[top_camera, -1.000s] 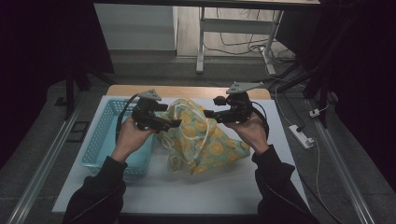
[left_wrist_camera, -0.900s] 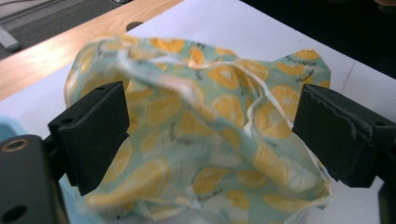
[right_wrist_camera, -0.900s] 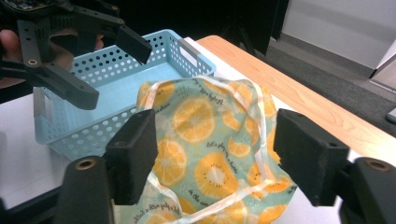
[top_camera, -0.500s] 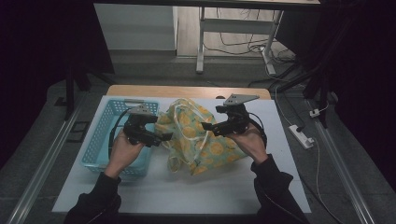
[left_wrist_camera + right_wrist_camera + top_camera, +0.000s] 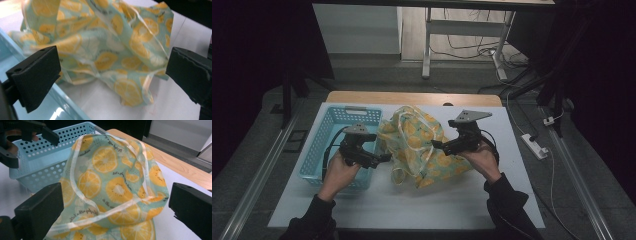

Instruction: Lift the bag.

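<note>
On the white table [image 5: 412,210], beside the basket: a crumpled cloth bag [image 5: 422,145], pale green, printed with orange slices, whitish handles looping over the top; just to the right of the light blue perforated basket [image 5: 324,145], its left edge against or very near the basket's right wall, exact contact impossible to tell from above; bag mouth slumped and folded, contents not visible. Inside the basket: bare blue floor where visible, the near right part hidden behind the left hand.

Over the basket's near right corner: left gripper [image 5: 382,159], held in the person's left hand [image 5: 337,170], tips pointing right toward the bag; jaws spread wide apart in the left gripper view [image 5: 110,75], nothing between them, bag fabric [image 5: 107,47] beyond the gap, basket rim [image 5: 62,100] running below the left jaw.

On the far side of the bag from the basket: right gripper [image 5: 439,146], in the right hand [image 5: 482,160], grey three-cornered plate [image 5: 469,116] on top, tips pointing left toward the basket and over the bag's right half; jaws likewise wide apart in the right gripper view [image 5: 112,202], holding nothing, bag [image 5: 112,185] rising in the gap with a handle loop [image 5: 80,172] draped across it; behind the bag, the basket [image 5: 47,162]; above the basket, the left gripper [image 5: 27,135] with its jaws apart.

Past the basket's far end: a strip of bare wooden tabletop [image 5: 412,97].
</note>
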A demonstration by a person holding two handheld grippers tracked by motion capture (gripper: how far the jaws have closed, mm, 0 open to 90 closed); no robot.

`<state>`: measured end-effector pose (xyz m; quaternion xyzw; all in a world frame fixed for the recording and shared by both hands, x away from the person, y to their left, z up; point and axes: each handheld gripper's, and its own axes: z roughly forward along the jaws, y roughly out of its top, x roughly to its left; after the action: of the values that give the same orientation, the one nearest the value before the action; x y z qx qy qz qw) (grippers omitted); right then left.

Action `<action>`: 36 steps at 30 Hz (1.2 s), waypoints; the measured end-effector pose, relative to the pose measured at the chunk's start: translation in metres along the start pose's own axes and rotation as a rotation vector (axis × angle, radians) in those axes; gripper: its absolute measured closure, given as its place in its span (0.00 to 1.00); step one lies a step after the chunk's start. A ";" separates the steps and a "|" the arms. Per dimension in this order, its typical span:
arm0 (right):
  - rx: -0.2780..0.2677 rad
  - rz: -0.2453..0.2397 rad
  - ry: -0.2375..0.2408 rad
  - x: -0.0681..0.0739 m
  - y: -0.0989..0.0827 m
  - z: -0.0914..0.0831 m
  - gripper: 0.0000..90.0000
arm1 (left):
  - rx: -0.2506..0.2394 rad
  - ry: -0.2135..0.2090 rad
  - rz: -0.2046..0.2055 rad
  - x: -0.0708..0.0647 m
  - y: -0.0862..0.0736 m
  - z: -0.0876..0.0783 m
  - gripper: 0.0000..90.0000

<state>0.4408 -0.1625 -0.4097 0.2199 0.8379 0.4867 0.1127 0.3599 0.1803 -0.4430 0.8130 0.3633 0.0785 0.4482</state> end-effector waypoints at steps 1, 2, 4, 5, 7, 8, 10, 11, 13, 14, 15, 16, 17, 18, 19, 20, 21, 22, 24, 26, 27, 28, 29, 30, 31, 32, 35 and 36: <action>0.002 -0.001 -0.009 0.001 -0.002 -0.001 0.00 | 0.004 0.002 0.000 -0.001 -0.002 0.000 0.00; 0.005 -0.007 -0.021 0.002 -0.003 -0.002 0.00 | 0.004 0.004 -0.003 -0.002 -0.004 -0.001 0.00; 0.013 -0.023 -0.050 0.004 -0.007 -0.004 0.00 | 0.004 0.000 -0.009 -0.003 -0.008 -0.002 0.00; 0.017 -0.026 -0.061 0.005 -0.009 -0.005 0.00 | -0.003 -0.001 -0.015 -0.003 -0.009 -0.003 0.00; 0.029 -0.032 -0.068 0.007 -0.012 -0.006 0.00 | -0.011 -0.011 -0.020 -0.005 -0.012 -0.005 0.00; 0.038 -0.033 -0.069 0.008 -0.014 -0.007 0.00 | -0.012 -0.013 -0.021 -0.005 -0.013 -0.006 0.00; 0.051 -0.031 -0.071 0.010 -0.018 -0.009 0.00 | -0.012 -0.009 -0.021 -0.007 -0.016 -0.007 0.00; 0.055 -0.029 -0.070 0.010 -0.020 -0.009 0.00 | -0.016 -0.004 -0.020 -0.008 -0.018 -0.008 0.00; 0.067 -0.029 -0.070 0.011 -0.023 -0.012 0.00 | -0.019 -0.002 -0.023 -0.010 -0.021 -0.010 0.00; 0.068 -0.029 -0.073 0.011 -0.024 -0.013 0.00 | -0.021 -0.002 -0.024 -0.011 -0.023 -0.011 0.00; 0.070 -0.026 -0.074 0.012 -0.026 -0.014 0.00 | -0.022 0.000 -0.025 -0.012 -0.025 -0.012 0.00; 0.069 -0.024 -0.070 0.013 -0.027 -0.016 0.00 | -0.019 0.004 -0.025 -0.012 -0.026 -0.013 0.00; 0.068 -0.026 -0.070 0.014 -0.028 -0.018 0.00 | -0.018 0.008 -0.025 -0.013 -0.028 -0.014 0.00; 0.067 -0.026 -0.070 0.015 -0.029 -0.019 0.00 | -0.018 0.012 -0.026 -0.014 -0.030 -0.015 0.00; 0.069 -0.027 -0.072 0.016 -0.031 -0.021 0.00 | -0.018 0.015 -0.026 -0.015 -0.032 -0.016 0.00; 0.068 -0.026 -0.073 0.017 -0.032 -0.023 0.00 | -0.017 0.017 -0.028 -0.016 -0.034 -0.018 0.00; 0.065 -0.025 -0.077 0.018 -0.033 -0.024 0.00 | -0.016 0.016 -0.029 -0.017 -0.036 -0.019 0.00; 0.062 -0.023 -0.080 0.019 -0.034 -0.026 0.00 | -0.015 0.019 -0.029 -0.018 -0.038 -0.020 0.00; 0.058 -0.018 -0.087 0.020 -0.036 -0.029 0.00 | -0.016 0.022 -0.033 -0.021 -0.043 -0.023 0.00; 0.055 -0.012 -0.093 0.021 -0.038 -0.031 0.00 | -0.017 0.026 -0.035 -0.022 -0.047 -0.026 0.00; 0.055 -0.007 -0.091 0.022 -0.040 -0.033 0.00 | -0.017 0.027 -0.037 -0.023 -0.049 -0.028 0.00; 0.057 -0.006 -0.094 0.023 -0.041 -0.034 0.00 | -0.021 0.030 -0.044 -0.024 -0.051 -0.029 0.00; 0.059 -0.003 -0.095 0.023 -0.042 -0.035 0.00 | -0.021 0.029 -0.049 -0.024 -0.054 -0.031 0.00; 0.061 -0.002 -0.099 0.024 -0.044 -0.037 0.00 | -0.023 0.030 -0.054 -0.025 -0.056 -0.033 0.00; 0.062 -0.003 -0.100 0.025 -0.046 -0.038 0.00 | -0.025 0.033 -0.058 -0.025 -0.059 -0.035 0.00; 0.064 -0.003 -0.102 0.026 -0.047 -0.040 0.00 | -0.025 0.037 -0.064 -0.026 -0.063 -0.037 0.00; 0.069 0.001 -0.112 0.028 -0.053 -0.046 0.00 | -0.032 0.043 -0.078 -0.027 -0.071 -0.043 0.00; 0.070 0.000 -0.117 0.029 -0.056 -0.048 0.00 | -0.036 0.043 -0.084 -0.027 -0.074 -0.046 0.00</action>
<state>0.3815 -0.2095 -0.4331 0.2520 0.8462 0.4436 0.1538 0.2810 0.2175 -0.4686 0.7870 0.4051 0.0837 0.4577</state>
